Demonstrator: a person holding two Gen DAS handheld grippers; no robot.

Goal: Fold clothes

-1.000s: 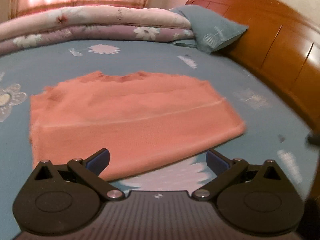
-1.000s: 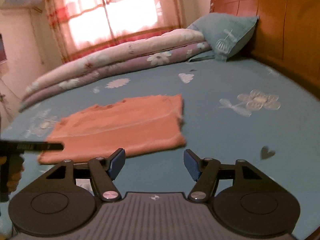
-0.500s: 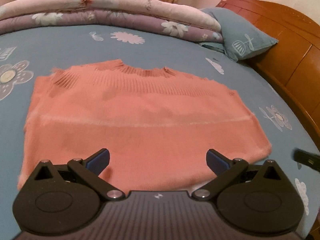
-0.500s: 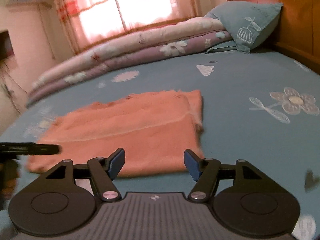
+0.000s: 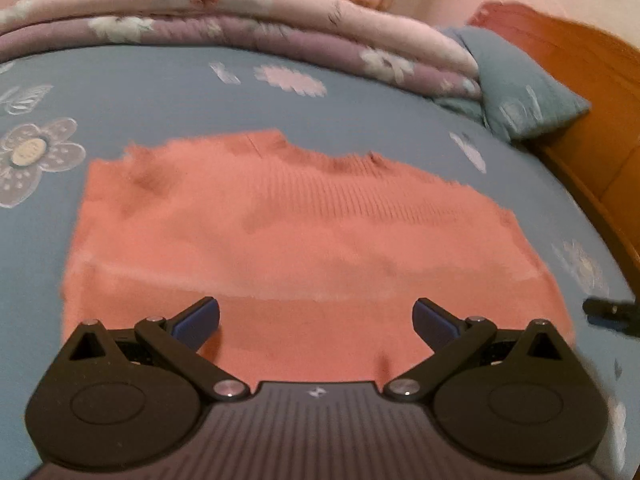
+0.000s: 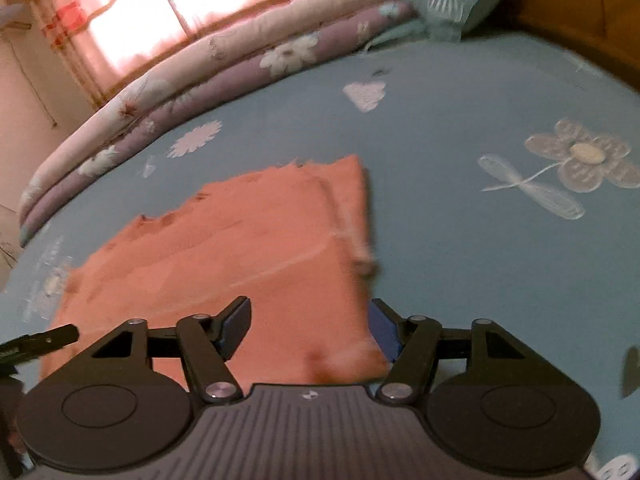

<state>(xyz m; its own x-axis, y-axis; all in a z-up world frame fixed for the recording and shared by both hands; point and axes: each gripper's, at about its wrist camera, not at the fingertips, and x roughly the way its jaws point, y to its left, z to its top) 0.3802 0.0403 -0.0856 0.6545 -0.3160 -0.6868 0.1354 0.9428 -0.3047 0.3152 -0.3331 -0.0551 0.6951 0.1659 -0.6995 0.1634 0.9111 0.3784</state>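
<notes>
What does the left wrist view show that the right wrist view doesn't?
Only the left wrist view shows the sweater's ribbed neckline and the headboard's red top edge. Only the right wrist view shows the curtained window and the sweater's right edge. Both show the blue bedsheet, rolled quilt, pillow and open hand-held grippers.

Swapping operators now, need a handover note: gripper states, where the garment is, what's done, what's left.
Left gripper: open, empty, over the near edge of the orange sweater.
Right gripper: open, empty, at the sweater's near right corner.
The sweater lies flat on the blue bedsheet, already folded into a rectangle, collar on the far side.
Done: at least one fold, judging by the doubled layer along its right edge.
Left: probably grip the near edge with both grippers and fold again.
</notes>
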